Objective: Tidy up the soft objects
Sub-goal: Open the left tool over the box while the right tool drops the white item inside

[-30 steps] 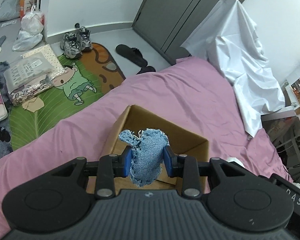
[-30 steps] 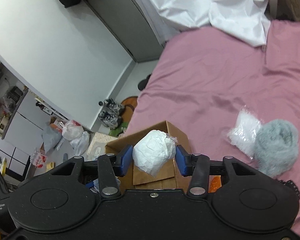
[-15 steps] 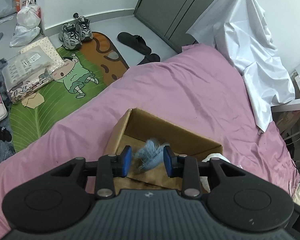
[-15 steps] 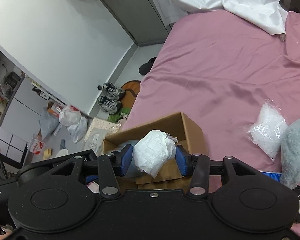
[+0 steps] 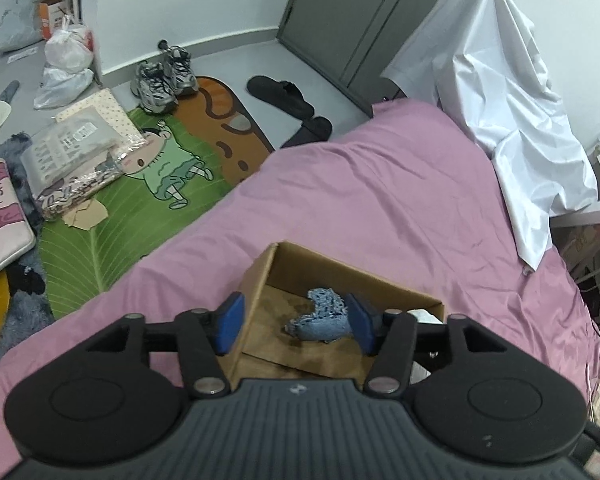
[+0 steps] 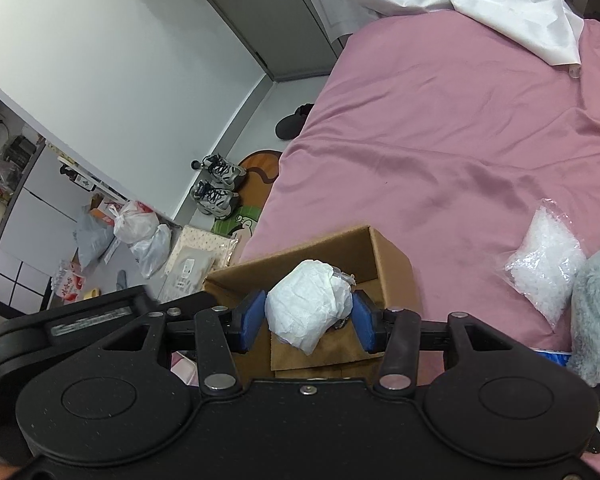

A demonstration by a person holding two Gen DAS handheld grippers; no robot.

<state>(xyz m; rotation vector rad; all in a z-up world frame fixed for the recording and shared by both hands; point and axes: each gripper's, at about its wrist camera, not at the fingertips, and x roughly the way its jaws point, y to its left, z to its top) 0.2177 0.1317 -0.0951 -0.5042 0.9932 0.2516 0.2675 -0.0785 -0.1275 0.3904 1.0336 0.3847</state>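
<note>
An open cardboard box [image 5: 324,264] sits on the pink bed. A blue denim piece [image 5: 322,318] lies on the box floor. My left gripper [image 5: 294,324] is open above the box, its blue pads wide apart and empty. My right gripper [image 6: 306,320] is shut on a crumpled white wad [image 6: 308,310] and holds it just above the same box [image 6: 388,256]. The left gripper's body shows at the lower left of the right wrist view.
A clear bag of white pellets [image 6: 544,256] and a grey fluffy item [image 6: 596,312] lie on the bed right of the box. A white sheet [image 5: 508,92] hangs at the bed's far end. Floor mat [image 5: 112,216], sneakers [image 5: 164,76] and bags lie left.
My left gripper opened and let go of the denim piece, which dropped into the box. My right gripper, still holding the white wad, moved closer over the box.
</note>
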